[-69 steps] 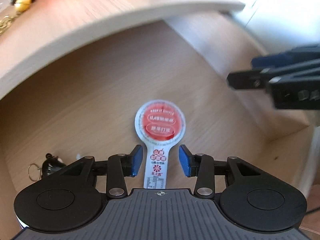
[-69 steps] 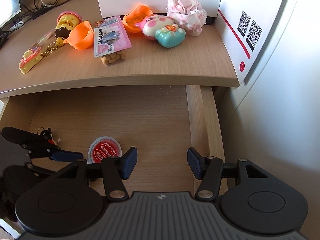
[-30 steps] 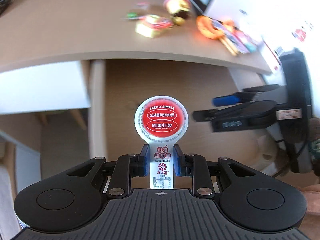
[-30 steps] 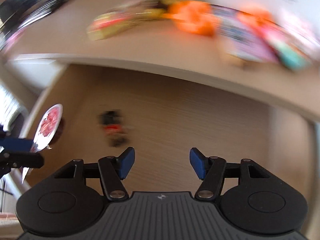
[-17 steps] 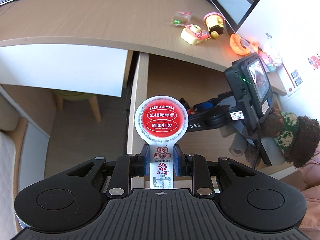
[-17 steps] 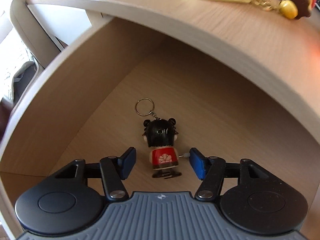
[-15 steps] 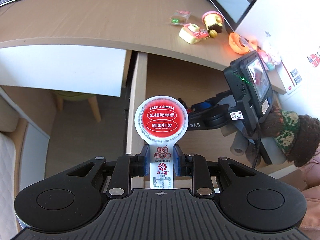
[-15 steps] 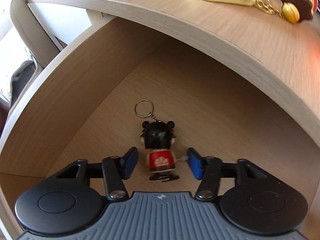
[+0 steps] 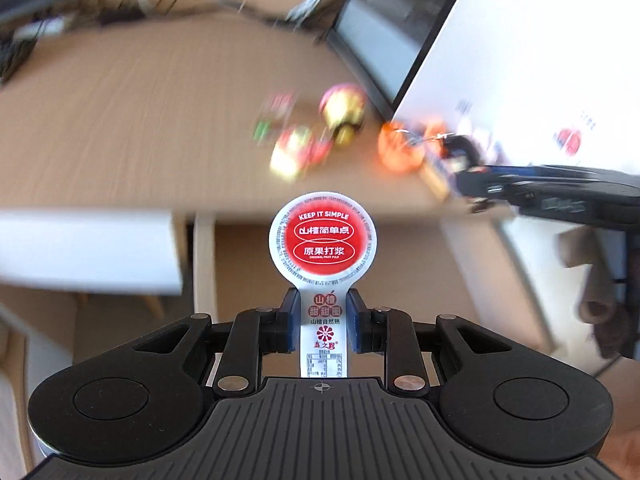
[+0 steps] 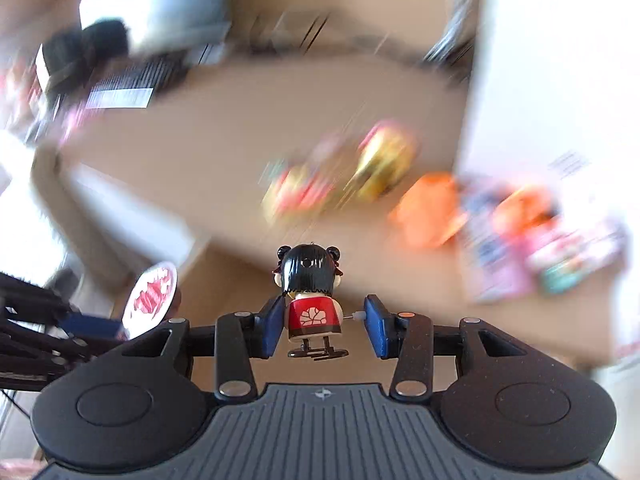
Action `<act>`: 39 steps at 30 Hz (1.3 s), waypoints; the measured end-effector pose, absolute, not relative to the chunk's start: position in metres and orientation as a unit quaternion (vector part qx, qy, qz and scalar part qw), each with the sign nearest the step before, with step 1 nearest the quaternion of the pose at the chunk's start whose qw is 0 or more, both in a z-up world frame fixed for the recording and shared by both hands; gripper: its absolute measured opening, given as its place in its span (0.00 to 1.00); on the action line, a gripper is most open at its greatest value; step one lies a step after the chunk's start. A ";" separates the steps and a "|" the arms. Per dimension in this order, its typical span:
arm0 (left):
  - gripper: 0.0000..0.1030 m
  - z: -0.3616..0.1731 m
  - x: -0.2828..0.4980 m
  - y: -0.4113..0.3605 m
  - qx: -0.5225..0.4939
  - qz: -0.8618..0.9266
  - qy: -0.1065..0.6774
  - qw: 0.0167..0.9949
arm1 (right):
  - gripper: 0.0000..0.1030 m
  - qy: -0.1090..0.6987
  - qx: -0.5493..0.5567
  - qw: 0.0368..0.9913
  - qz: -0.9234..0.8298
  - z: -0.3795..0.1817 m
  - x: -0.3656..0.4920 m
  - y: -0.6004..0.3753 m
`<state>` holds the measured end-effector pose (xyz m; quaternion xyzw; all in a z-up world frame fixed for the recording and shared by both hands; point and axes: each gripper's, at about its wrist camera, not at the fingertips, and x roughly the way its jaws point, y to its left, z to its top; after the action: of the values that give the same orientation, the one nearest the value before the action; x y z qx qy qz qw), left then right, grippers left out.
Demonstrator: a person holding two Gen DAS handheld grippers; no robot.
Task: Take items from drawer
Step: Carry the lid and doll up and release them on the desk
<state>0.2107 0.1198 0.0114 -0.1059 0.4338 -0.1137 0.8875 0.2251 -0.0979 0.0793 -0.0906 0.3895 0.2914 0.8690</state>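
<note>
The red-and-white snack packet (image 9: pixel 322 240), a round disc on a flat white tab printed "KEEP IT SIMPLE", stands upright in the left gripper (image 9: pixel 323 322), whose 2 blue-padded fingers (image 9: pixel 291 320) are clamped on the tab. The packet is held in the air above the open wooden drawer (image 9: pixel 400 280). The wind-up doll figure (image 10: pixel 312 304), with black hair buns and a red top, is seen from behind in the right gripper (image 10: pixel 322 330); the left pad presses its side and the right pad (image 10: pixel 376 330) meets its side winder, so the fingers are closed on it. Beyond both lies the wooden desk top (image 9: pixel 140 120), with blurred colourful toys (image 9: pixel 316 136) and a white box (image 9: pixel 520 60) at the right.
</note>
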 end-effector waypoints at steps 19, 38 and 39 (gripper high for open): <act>0.26 -0.013 0.355 0.052 -0.062 -0.128 0.452 0.881 | 0.41 0.340 -0.033 0.926 0.161 0.126 0.275 -0.181; 0.27 -0.016 0.379 0.063 -0.056 -0.107 0.393 0.912 | 0.41 0.389 -0.024 0.910 0.140 0.079 0.274 -0.183; 0.28 -0.014 0.374 0.068 -0.066 -0.106 0.385 0.914 | 0.41 0.391 -0.026 0.909 0.141 0.078 0.274 -0.182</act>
<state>0.3741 0.0678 -0.0135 -0.0656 0.3850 -0.1059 0.9145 0.2739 -0.1818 0.0779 -0.0257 0.3908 0.1406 0.9093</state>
